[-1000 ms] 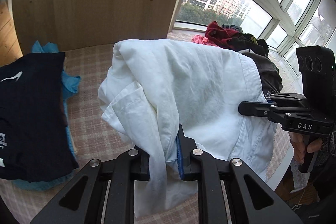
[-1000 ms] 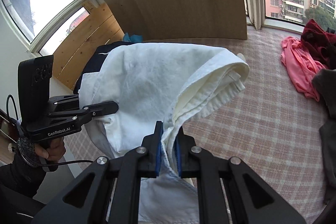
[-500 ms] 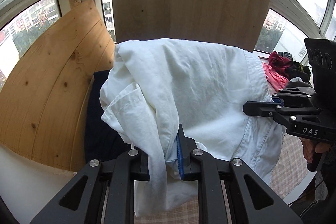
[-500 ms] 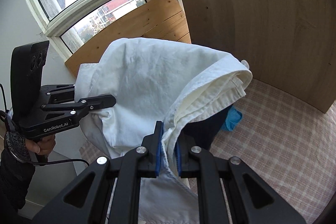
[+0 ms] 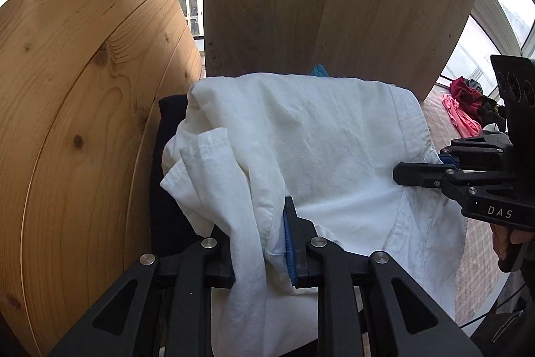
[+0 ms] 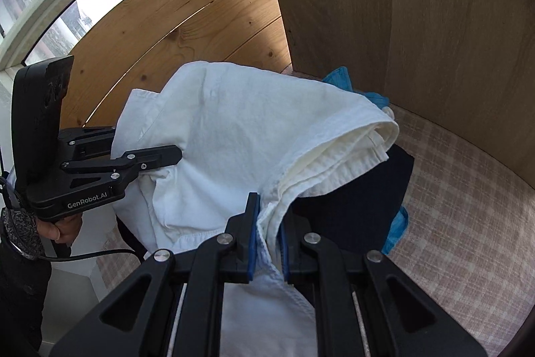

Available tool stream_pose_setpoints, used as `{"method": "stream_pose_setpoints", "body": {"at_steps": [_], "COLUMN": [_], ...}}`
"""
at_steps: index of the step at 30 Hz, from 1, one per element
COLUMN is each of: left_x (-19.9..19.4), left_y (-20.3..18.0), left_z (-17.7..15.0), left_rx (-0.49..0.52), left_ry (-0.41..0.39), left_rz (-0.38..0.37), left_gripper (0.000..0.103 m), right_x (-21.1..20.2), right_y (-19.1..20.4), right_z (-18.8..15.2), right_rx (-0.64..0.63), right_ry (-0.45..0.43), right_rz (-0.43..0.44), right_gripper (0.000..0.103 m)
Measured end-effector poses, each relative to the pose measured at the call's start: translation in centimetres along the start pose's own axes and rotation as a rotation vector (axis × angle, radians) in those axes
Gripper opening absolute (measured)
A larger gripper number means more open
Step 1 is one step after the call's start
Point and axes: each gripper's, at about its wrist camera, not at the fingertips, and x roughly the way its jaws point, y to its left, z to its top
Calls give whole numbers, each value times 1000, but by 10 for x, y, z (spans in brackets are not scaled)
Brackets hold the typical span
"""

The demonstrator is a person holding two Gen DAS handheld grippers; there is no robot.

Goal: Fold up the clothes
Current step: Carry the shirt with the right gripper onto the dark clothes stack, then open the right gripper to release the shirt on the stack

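Observation:
A folded white shirt (image 5: 301,139) (image 6: 240,129) hangs between both grippers, above a dark folded garment (image 6: 351,206) (image 5: 167,189) lying on a blue one (image 6: 341,79). My left gripper (image 5: 259,223) has a thick bunch of the shirt's left edge between its jaws, which are opening slightly; the cloth still fills the gap. It shows from the side in the right wrist view (image 6: 174,156). My right gripper (image 6: 269,216) is shut on the shirt's layered right edge, and its fingertips (image 5: 398,171) reach into the shirt from the right.
A knotty pine board (image 5: 83,89) leans close on the left and a smooth wooden panel (image 5: 334,5) stands behind. The checked cloth surface (image 6: 468,206) runs to the right. A red and pink clothes pile (image 5: 461,109) lies far right. A hand (image 6: 63,230) holds the left gripper's handle.
Both grippers have carried the shirt sideways from the middle of the checked surface to above the dark folded stack by the pine board. The clothes pile has slid off to the far right.

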Motion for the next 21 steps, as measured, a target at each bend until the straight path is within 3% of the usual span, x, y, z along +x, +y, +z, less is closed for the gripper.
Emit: {"method": "stream_pose_setpoints", "body": {"at_steps": [7, 11, 17, 21], "left_x": [6, -11, -64, -100], "left_y": [19, 19, -1, -13], "left_z": [0, 0, -10, -9], "left_rx": [-18, -23, 70, 104], "left_ry": [-2, -15, -113, -215], "left_rz": [-35, -3, 191, 173], "left_gripper": [30, 41, 39, 39], "right_x": [13, -17, -83, -84], "right_y": [4, -8, -14, 8], "right_z": [-1, -6, -14, -7], "right_rx": [-37, 16, 4, -53], "right_ry": [17, 50, -110, -160], "right_rz": [-19, 61, -74, -34], "right_gripper": [13, 27, 28, 28]}}
